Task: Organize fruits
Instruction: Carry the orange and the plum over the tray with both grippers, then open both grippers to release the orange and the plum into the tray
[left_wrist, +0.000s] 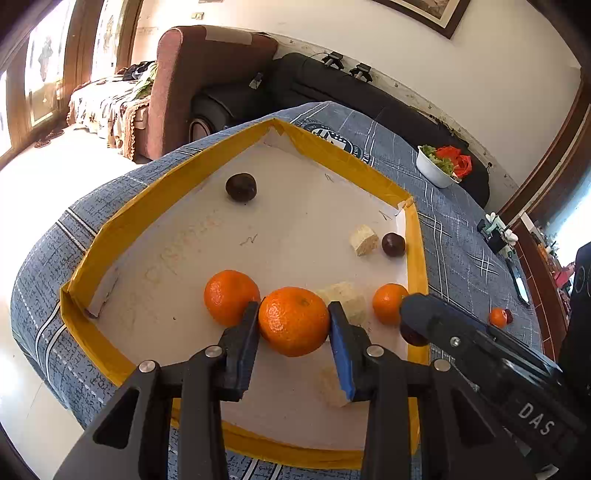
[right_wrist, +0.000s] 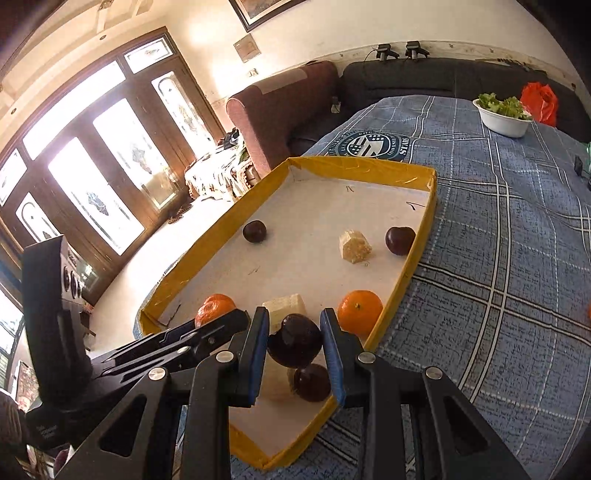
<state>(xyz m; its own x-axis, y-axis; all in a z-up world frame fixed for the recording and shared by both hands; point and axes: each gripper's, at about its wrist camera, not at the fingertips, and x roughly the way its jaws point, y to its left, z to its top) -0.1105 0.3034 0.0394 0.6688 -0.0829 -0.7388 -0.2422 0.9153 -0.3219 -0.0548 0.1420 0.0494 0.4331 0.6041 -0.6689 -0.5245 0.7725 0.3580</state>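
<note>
A white tray with a yellow rim lies on a blue plaid cloth. My left gripper is shut on an orange above the tray's near part. My right gripper is shut on a dark plum over the tray's near right corner. Another plum lies just below it. In the tray lie two more oranges, two more plums and pale fruit chunks.
An orange and a small dark fruit lie on the cloth right of the tray. A white bowl of greens stands at the table's far side. Sofas stand behind the table.
</note>
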